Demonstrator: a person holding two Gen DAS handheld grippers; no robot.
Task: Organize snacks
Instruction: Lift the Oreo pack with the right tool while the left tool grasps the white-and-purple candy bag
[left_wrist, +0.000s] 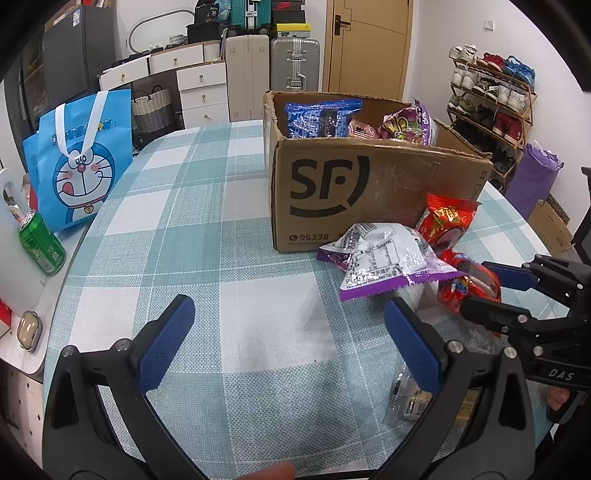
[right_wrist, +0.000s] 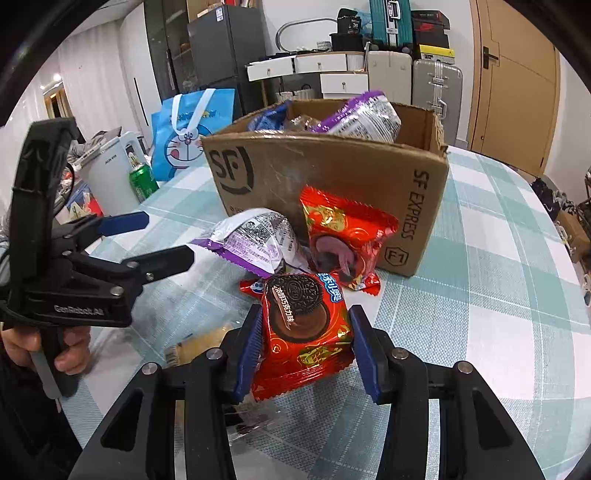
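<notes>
My right gripper is shut on a red Oreo packet, its blue pads pressing both sides, just above the checked tablecloth. Behind it, a second red packet leans on the SF cardboard box, and a purple-and-silver packet lies beside it. The box holds several snack bags. A clear-wrapped snack lies flat to the left. In the left wrist view my left gripper stands open over bare cloth, left of the right gripper and the held packet.
A green can and a blue cartoon tote bag stand at the table's left edge, with a small case on a white ledge below. Suitcases, drawers and a shoe rack line the room behind.
</notes>
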